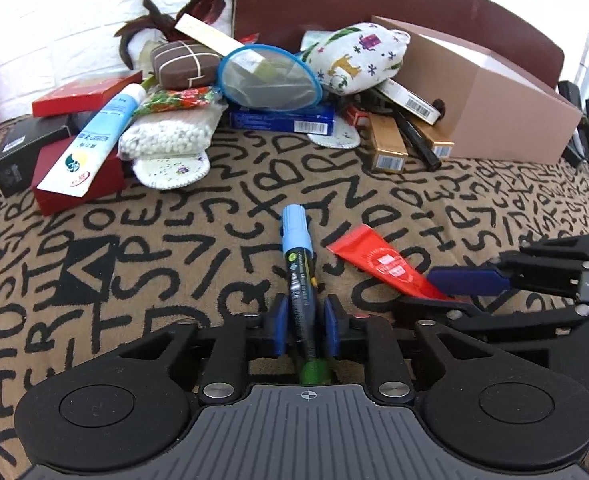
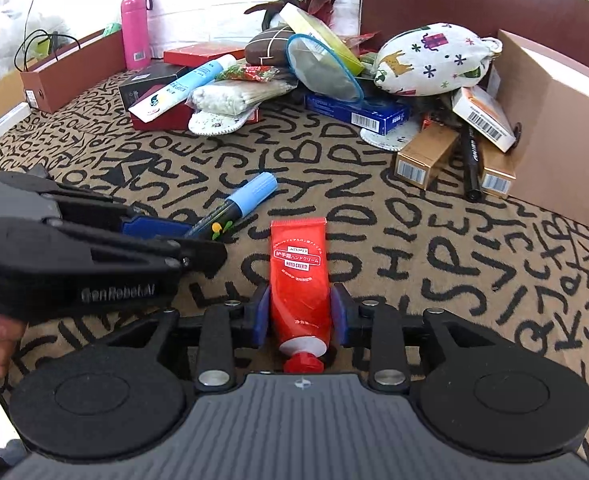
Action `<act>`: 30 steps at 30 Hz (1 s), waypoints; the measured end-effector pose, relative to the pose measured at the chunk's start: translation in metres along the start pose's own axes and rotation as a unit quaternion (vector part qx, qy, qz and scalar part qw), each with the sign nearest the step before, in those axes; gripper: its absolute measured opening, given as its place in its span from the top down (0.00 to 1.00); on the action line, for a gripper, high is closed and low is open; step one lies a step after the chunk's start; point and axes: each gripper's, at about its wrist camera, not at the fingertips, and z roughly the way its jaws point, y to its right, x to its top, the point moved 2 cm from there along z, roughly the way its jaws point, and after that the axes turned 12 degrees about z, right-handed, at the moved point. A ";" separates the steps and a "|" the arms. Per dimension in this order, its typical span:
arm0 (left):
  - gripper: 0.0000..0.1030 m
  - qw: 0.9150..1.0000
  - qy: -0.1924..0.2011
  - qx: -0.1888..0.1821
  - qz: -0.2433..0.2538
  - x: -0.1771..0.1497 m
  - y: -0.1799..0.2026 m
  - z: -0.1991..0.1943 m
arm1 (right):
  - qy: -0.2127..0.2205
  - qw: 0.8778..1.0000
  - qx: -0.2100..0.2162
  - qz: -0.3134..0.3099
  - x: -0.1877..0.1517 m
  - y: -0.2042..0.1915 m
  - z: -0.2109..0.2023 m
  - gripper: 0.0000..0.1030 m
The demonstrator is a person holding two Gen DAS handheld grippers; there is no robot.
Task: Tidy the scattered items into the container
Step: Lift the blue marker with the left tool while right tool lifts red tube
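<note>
Nearest the left wrist camera, the left gripper (image 1: 305,332) had its blue pads pressed against the black barrel of a blue-capped marker (image 1: 300,264), pinching it low near its green tail end so that the light blue cap pointed away over the letter-patterned blanket (image 1: 174,264). In the right wrist view the right gripper (image 2: 300,316) was likewise closed on a red hand cream tube (image 2: 299,276), gripping the body just above the red cap, with the flat crimped end reaching forward. Both items looked to be at or barely off the blanket, just beside each other near its front edge, and the two tools sat close enough that each showed in the other's view. To do the lift well, each hand would probably need to rise straight up before turning, since the long marker held near its tail could pivot in the pads, and the soft tube could slip or squeeze out under too hard a pinch. Parting the two tools first would likely avoid a knock. Farther back lay the pile yet to be tidied: a white-and-blue tube (image 2: 186,84), a bag of cotton swabs (image 2: 234,98), a blue box (image 2: 358,110), a printed fabric pouch (image 2: 434,60) and gold boxes (image 2: 422,160). At the blanket's far right edge stood the open cardboard box (image 2: 554,120), the likely container; carrying both items over its near wall, then releasing low inside, seemed the safest course.
</note>
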 end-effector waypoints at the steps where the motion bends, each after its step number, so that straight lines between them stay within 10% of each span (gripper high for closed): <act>1: 0.81 1.000 0.000 -0.003 -0.004 0.000 0.000 -0.001 | 0.000 1.000 0.001 0.003 0.001 0.000 0.001 0.65; 30: 0.88 0.994 0.034 -0.079 -0.068 0.021 0.011 -0.029 | 0.036 0.984 0.091 0.148 0.002 0.031 -0.041 0.81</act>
